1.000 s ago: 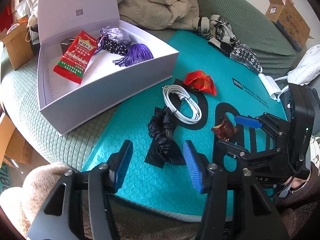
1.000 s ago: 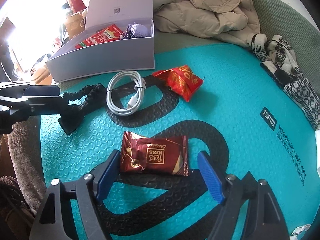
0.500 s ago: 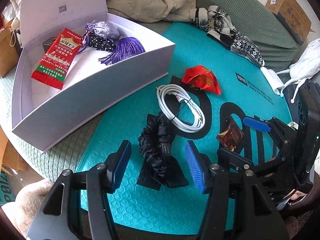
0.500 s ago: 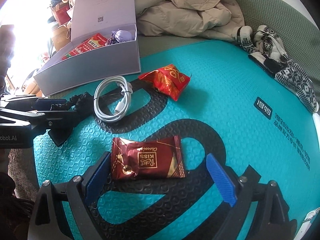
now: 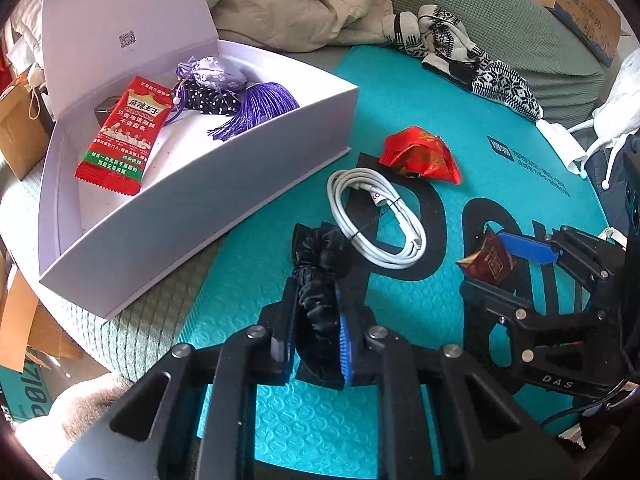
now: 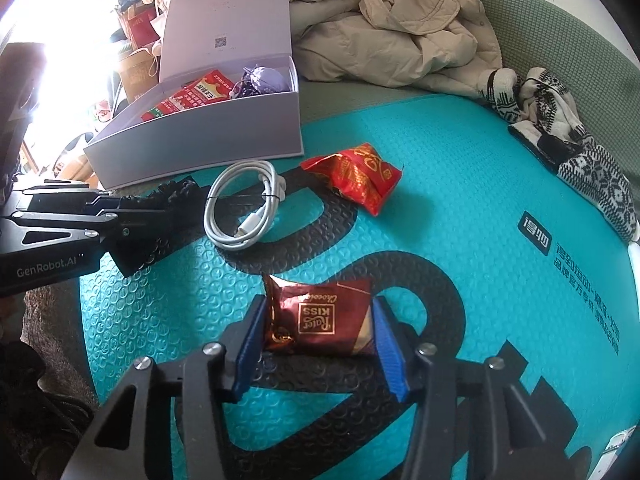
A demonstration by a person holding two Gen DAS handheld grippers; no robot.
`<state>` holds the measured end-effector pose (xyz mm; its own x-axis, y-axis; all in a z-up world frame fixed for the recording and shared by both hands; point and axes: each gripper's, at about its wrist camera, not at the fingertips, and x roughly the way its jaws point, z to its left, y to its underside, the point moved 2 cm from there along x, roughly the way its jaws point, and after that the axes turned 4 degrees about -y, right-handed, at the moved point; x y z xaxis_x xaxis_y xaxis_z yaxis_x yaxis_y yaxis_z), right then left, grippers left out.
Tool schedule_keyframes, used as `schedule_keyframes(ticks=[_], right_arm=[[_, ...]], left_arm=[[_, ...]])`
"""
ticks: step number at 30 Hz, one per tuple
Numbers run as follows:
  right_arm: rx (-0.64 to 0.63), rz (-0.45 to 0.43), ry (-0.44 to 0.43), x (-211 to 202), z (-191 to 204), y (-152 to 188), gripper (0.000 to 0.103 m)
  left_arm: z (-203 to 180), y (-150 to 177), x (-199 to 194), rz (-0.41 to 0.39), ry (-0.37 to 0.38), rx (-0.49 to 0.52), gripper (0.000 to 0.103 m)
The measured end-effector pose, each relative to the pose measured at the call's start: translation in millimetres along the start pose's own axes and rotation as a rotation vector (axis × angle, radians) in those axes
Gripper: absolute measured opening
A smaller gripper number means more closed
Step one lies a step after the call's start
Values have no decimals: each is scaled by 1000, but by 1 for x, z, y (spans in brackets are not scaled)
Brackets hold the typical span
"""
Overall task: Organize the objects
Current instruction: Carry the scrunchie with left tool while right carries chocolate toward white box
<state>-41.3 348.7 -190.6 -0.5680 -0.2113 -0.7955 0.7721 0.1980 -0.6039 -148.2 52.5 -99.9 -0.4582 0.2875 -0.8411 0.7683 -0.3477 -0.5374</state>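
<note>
Left wrist view shows your left tool point(image 5: 316, 330) pinching the black scrunchie point(image 5: 320, 276), its blue pads pressed into the fabric on both sides, low over the teal mat point(image 5: 420, 92). Your right tool point(image 6: 320, 340) has its pads closed against the two short ends of the dark red chocolate packet point(image 6: 320, 316), which lies on the black lettering of the mat; from the left wrist camera that packet point(image 5: 488, 258) sits at the tip of the right tool point(image 5: 508, 268), on the right of the scene. Just beyond the scrunchie lies the coiled white cable point(image 5: 376, 216), touching it at one edge, and past the cable a crumpled red wrapper point(image 5: 420, 156). Your open white box point(image 5: 224, 176) stands to the left, half off the mat, lid upright; inside it you have a red snack packet point(image 5: 120, 136), a purple tassel point(image 5: 256, 108) and a small lilac pouch point(image 5: 212, 72). Farther back a beige jacket point(image 6: 400, 28) is heaped on the green cover, with patterned knit gloves point(image 6: 560, 128) at the mat's far right edge.
</note>
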Motion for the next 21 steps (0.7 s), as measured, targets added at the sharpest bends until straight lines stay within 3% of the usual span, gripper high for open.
schedule_keyframes(ticks=[12,21], right_arm=[[87,-13,-88,-9,-6,-4,47],[45,-35,-118,-25,11,-12,47]], left_arm=[[16,3,-38,-53,37,-75,15],[28,8,-65,-85,18,-115,15]])
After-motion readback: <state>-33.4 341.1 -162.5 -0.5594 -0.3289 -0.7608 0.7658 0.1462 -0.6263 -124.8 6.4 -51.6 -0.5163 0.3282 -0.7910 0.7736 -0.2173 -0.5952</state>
